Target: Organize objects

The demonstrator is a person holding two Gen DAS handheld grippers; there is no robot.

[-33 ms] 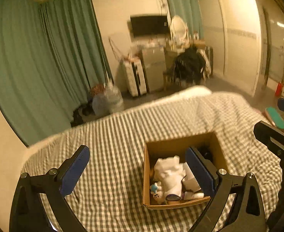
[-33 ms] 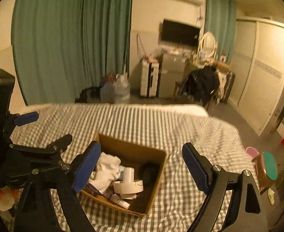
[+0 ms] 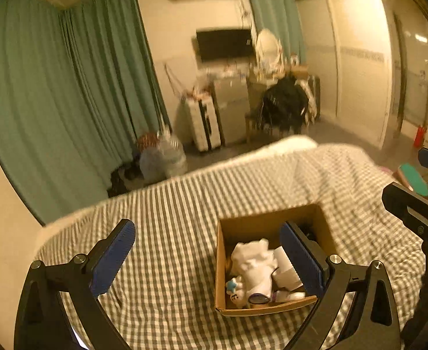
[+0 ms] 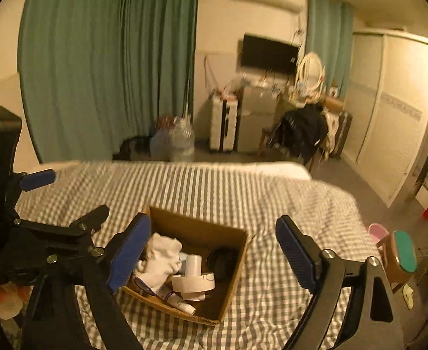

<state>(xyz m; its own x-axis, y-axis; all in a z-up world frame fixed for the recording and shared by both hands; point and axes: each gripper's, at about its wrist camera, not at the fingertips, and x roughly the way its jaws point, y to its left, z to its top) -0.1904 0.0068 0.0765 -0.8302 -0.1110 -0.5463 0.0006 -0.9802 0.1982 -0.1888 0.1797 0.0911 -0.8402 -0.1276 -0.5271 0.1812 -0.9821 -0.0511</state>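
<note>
An open cardboard box [image 3: 222,265] [image 4: 237,259] sits on a grey checked bed [image 3: 170,218] [image 4: 243,186]. It holds a crumpled white cloth [image 3: 254,259] [image 4: 163,259], white tape rolls [image 4: 193,281], a small tube [image 4: 177,302], a dark round object [image 4: 221,259] and a small blue-and-white toy [image 3: 234,290]. My left gripper [image 3: 211,262] is open and empty above the bed, its right finger over the box. My right gripper [image 4: 214,256] is open and empty, straddling the box from above. The left gripper also shows at the left of the right wrist view [image 4: 65,204].
Green curtains [image 3: 53,102] hang beyond the bed. A suitcase [image 3: 203,124], a chair draped with dark clothes [image 3: 285,106], water bottles [image 3: 167,157] and a wardrobe [image 4: 394,110] stand across the floor. A stool with a teal top [image 4: 404,250] is right of the bed.
</note>
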